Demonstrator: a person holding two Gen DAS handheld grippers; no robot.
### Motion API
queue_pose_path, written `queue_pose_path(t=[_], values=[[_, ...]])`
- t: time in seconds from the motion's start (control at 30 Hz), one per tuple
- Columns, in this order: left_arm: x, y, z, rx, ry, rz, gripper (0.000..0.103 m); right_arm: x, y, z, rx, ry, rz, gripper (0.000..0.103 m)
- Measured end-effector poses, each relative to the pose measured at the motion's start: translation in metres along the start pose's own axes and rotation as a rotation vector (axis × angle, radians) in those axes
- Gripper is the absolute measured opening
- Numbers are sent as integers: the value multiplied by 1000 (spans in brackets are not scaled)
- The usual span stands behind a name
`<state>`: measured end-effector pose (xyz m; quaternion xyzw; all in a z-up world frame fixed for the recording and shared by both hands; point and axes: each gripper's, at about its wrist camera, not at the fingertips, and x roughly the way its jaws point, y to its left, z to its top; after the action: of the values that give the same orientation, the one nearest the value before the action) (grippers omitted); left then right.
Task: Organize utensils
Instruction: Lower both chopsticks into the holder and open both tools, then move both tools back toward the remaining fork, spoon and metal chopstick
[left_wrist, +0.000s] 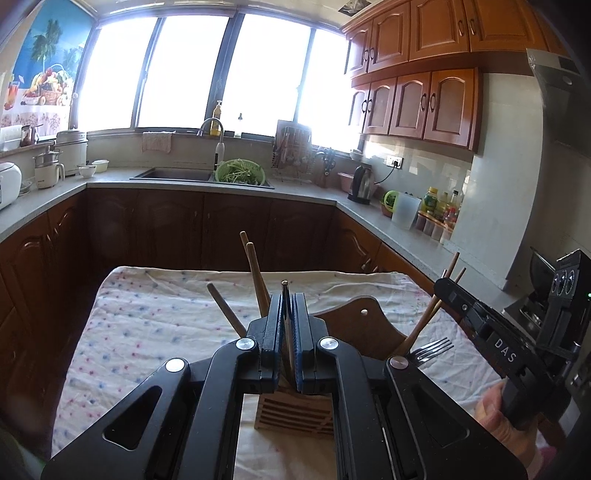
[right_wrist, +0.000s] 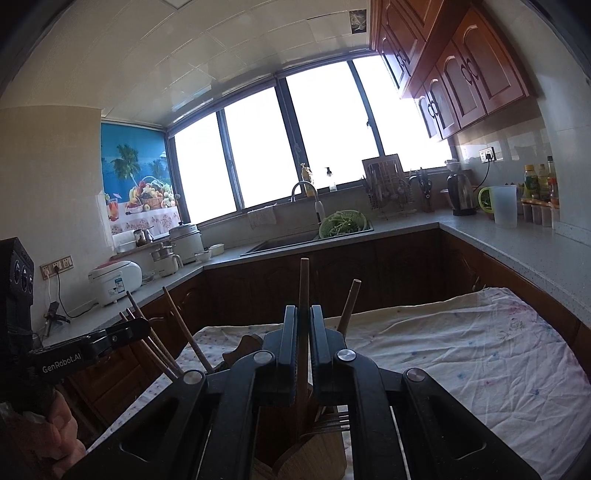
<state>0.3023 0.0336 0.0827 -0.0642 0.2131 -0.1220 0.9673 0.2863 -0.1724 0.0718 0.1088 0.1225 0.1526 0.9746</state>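
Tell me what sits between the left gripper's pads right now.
A thin metal-tipped utensil handle stands pinched between the left gripper pads, above the wooden holder; the left wrist view shows it.

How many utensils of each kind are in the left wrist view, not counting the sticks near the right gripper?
Wooden handles: 3
Metal-tipped stick between the jaws: 1
Fork: 1
Total: 5
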Motion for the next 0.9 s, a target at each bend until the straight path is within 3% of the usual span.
queue_pose_path(t=[0.53,0.6,0.67,0.73,0.8,0.9], values=[[0,10,-8,-21,47,35,7,1,-5,2,31,39,-5,11],[-2,10,-7,-26,48,38,9,-2,-6,3,38,36,0,11],[-6,10,-7,-32,45,32,17,-5,-6,5,42,31,1,12],[-11,10,-8,-40,46,21,29,-10,-7,8,47,23,4,21],[-20,8,-10,-41,39,13,31,-17,-8,11,58,14,10,37],[-34,7,-15,-47,32,19,43,-32,-9,16,70,-2,17,49]])
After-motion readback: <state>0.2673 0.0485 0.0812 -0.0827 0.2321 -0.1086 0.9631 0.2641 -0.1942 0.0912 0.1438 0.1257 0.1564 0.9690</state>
